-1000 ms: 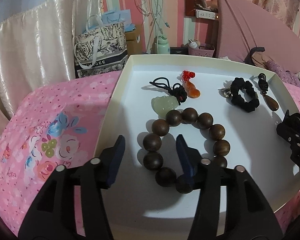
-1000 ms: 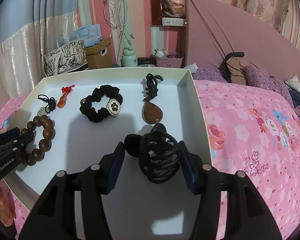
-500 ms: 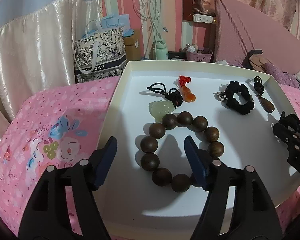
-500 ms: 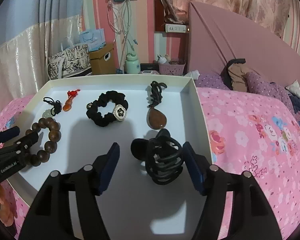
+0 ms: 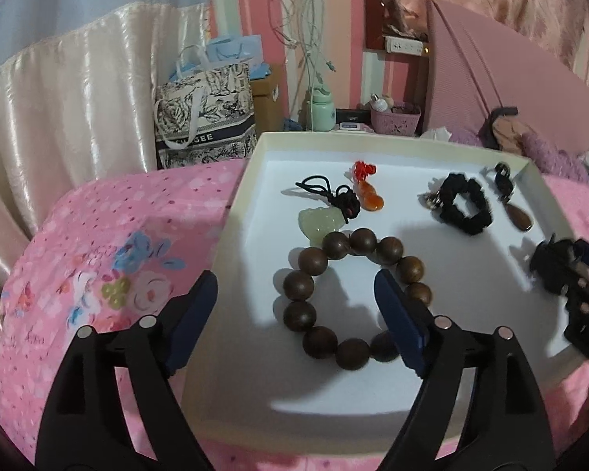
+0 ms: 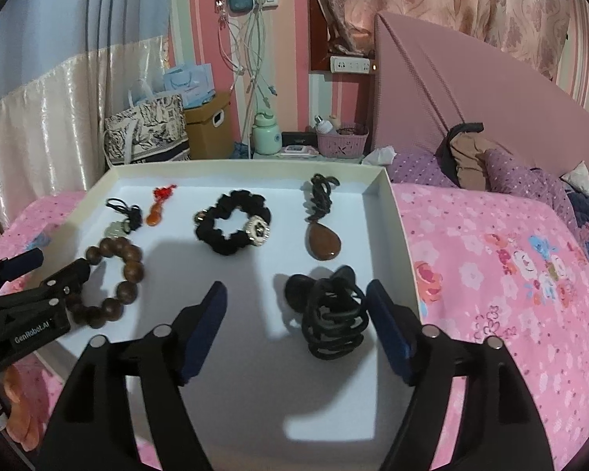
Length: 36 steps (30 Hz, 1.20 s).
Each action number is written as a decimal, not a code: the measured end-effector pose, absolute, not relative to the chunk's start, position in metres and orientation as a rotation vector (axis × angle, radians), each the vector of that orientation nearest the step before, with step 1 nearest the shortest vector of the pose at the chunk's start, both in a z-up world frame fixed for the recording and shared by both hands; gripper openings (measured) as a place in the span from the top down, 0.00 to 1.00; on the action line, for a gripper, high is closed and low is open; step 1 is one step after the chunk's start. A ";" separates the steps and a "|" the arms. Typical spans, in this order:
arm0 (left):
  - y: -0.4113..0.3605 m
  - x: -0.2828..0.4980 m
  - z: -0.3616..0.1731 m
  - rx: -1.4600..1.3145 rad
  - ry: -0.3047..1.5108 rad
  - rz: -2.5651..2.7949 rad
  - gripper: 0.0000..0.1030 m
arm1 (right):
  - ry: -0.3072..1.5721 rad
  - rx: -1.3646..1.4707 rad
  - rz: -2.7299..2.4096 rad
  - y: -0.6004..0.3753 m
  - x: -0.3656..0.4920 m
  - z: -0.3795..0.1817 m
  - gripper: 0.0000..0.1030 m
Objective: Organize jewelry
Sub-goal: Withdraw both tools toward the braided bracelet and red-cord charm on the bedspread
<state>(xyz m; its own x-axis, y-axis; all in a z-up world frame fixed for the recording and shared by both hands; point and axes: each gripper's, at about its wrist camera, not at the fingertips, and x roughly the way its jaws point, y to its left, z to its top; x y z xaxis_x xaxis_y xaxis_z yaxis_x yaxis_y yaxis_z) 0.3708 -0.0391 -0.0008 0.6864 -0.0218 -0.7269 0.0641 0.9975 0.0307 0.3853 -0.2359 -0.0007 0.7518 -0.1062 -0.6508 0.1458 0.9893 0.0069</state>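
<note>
- Left gripper, black arms with blue pads: nearest in the left wrist view; jaws apart and opening. The near-left beads of the bracelet lie between the pads, untouched – the right pad stands over the ring's middle, the left pad over the tray's left rim.
- Right gripper, same build: nearest in the right wrist view; jaws apart and opening. The black claw clip sits between the pads, close to the right one, with a gap on each side.
- Shallow white cardboard tray: lies on a pink flowered bedspread and holds every jewelry piece.
- Bracelet of large dark-brown wooden beads: flat on the tray floor, near-left part.
- Black plastic claw hair clip: near-right part of the tray, beside the right wall.
- Pale green jade carving on a black knotted cord: just behind the bracelet, touching its far beads.
- Orange gourd-shaped charm with a red knot: beside the jade cord, farther back.
- Black fabric scrunchie with a round metal ornament: mid-tray.
- Brown teardrop stone pendant on a black braided cord: behind the claw clip, near the right wall.
- Beyond the tray – a printed tote bag, a mint-green bottle, a pink padded headboard.
</note>
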 end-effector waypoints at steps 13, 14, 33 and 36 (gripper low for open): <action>0.033 0.295 0.023 0.071 0.791 0.028 0.07 | 0.655 0.041 -0.148 -0.173 0.353 0.020 0.25; 0.043 0.288 0.024 0.072 0.792 0.036 0.07 | 0.650 0.044 -0.144 -0.169 0.351 0.020 0.25; 0.141 0.206 -0.006 0.049 0.852 0.154 0.07 | 0.454 0.118 0.035 -0.126 0.315 0.010 0.25; 0.143 0.199 -0.014 0.058 0.868 0.154 0.07 | 0.492 0.179 0.097 -0.121 0.304 0.007 0.25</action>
